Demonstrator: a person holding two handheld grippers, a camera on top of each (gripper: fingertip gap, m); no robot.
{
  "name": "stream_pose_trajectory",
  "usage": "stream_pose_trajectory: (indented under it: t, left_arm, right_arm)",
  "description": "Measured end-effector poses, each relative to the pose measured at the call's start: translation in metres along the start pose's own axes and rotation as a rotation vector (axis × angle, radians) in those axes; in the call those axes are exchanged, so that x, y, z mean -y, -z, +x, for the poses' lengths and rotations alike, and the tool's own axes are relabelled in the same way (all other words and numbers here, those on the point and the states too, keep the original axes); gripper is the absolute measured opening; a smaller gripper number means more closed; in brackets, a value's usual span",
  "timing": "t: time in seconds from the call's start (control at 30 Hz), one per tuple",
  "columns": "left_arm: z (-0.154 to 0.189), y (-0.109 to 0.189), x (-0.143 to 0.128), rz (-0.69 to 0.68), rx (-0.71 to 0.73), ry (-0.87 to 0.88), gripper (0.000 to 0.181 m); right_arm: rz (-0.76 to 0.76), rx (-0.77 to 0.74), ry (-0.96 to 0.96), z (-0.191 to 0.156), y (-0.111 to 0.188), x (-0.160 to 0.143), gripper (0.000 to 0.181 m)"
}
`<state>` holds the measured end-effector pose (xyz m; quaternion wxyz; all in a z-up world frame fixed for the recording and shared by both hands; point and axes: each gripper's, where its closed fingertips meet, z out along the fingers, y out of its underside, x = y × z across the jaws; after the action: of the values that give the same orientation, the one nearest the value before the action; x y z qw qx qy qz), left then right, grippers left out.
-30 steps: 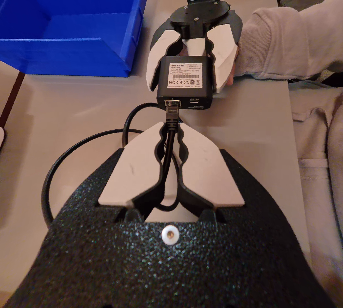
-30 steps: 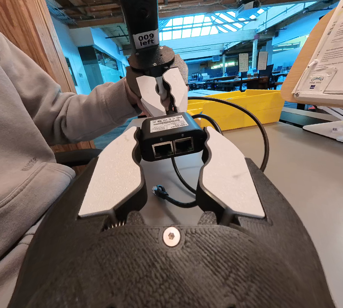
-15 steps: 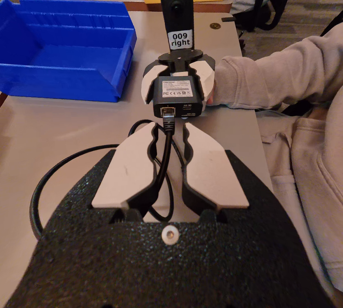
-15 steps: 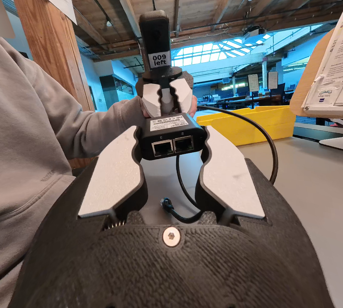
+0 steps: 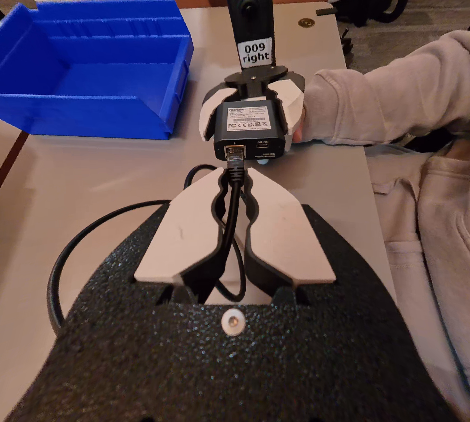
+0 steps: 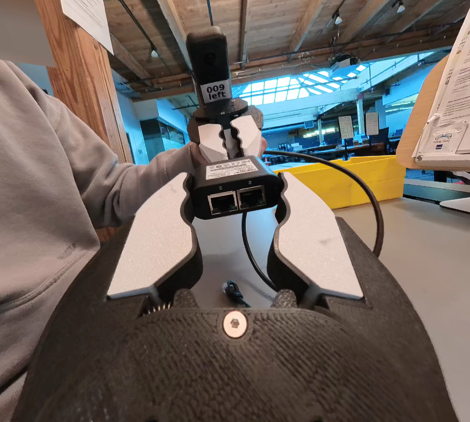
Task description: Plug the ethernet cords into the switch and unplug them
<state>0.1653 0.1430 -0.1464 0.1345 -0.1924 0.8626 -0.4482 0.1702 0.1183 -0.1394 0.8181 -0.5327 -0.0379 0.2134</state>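
The black switch [image 5: 245,120] is held off the grey table [image 5: 101,181] by my right gripper [image 5: 248,135], which is shut on its two sides. A black ethernet cord [image 5: 231,219] has its clear plug [image 5: 235,153] in the switch's left port. My left gripper [image 5: 236,172] is shut on the cord's ribbed boot just behind the plug. In the right wrist view the switch [image 6: 235,188] shows two empty ports between my right gripper's [image 6: 235,176] fingers. The left gripper [image 6: 230,154] is behind it. The cord's other plug [image 6: 231,291] lies loose on the table below.
An empty blue bin [image 5: 101,117] stands on the table to the left. A yellow bin [image 6: 343,181] is beyond the switch. A person's sleeve [image 5: 381,104] and body are at the right table edge. A clipboard stand [image 6: 445,104] is at far right. Both grippers' tips are close together, under 4 cm apart.
My left gripper opened off the cord half a second ago and has shut again on the plug's boot. Both grippers and the switch have tilted upward. The plug stays in the port.
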Motion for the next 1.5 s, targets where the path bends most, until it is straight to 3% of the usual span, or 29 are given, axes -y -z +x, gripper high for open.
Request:
stream_pose_trajectory:
  t: [0.33, 0.4, 0.43, 0.5, 0.57, 0.63, 0.67, 0.77, 0.87, 1.03, 1.1, 1.23, 1.33, 1.5]
  left_arm:
    - [-0.001, 0.001, -0.004, -0.003, 0.008, -0.006, 0.01]
    - [-0.006, -0.003, 0.001, 0.024, 0.033, -0.005, 0.012]
    - [-0.007, -0.002, 0.01, 0.072, 0.065, -0.008, 0.01]
    - [-0.029, 0.015, 0.031, 0.186, 0.283, 0.029, 0.053]
    - [-0.045, 0.046, 0.038, 0.271, 0.514, 0.137, 0.055]
    - [-0.042, 0.065, 0.034, 0.436, 0.595, 0.354, 0.05]
    - [-0.037, 0.064, 0.027, 0.519, 0.554, 0.514, 0.049]
    - [-0.018, 0.035, 0.008, 0.734, 0.227, 0.97, 0.051]
    - [-0.014, 0.006, -0.001, 0.826, -0.011, 1.199, 0.05]
    - [-0.003, -0.02, 0.011, 0.778, -0.144, 1.221, 0.045]
    - [-0.005, -0.017, 0.016, 0.82, -0.163, 1.245, 0.025]
    - [-0.006, -0.015, 0.009, 0.828, -0.187, 1.236, 0.023]
    - [-0.01, -0.008, -0.002, 0.747, -0.212, 1.214, 0.024]
    - [0.0, 0.007, -0.016, 0.431, -0.387, 1.071, 0.024]
  right_arm:
    - [-0.047, 0.005, -0.008, 0.0, -0.004, -0.005, 0.064]
    - [-0.076, -0.043, 0.072, 0.005, -0.005, -0.007, 0.064]
    - [-0.103, -0.065, 0.089, 0.007, -0.008, -0.011, 0.065]
    - [-0.027, -0.12, 0.088, 0.014, -0.004, -0.002, 0.064]
    - [0.003, -0.202, 0.142, 0.022, 0.004, 0.007, 0.063]
    - [0.043, -0.296, 0.186, 0.033, 0.014, 0.017, 0.063]
    - [0.06, -0.316, 0.196, 0.035, 0.017, 0.021, 0.063]
    - [0.065, -0.324, 0.25, 0.033, 0.012, 0.022, 0.064]
    - [0.016, -0.305, 0.307, 0.025, -0.003, 0.015, 0.063]
    - [-0.108, -0.277, 0.407, 0.014, -0.022, -0.005, 0.063]
    - [-0.14, -0.316, 0.444, 0.017, -0.026, -0.009, 0.063]
    - [-0.191, -0.311, 0.462, 0.018, -0.029, -0.016, 0.063]
    - [-0.282, -0.221, 0.362, 0.013, -0.026, -0.022, 0.063]
    - [-0.354, -0.171, 0.132, 0.011, -0.019, -0.011, 0.065]
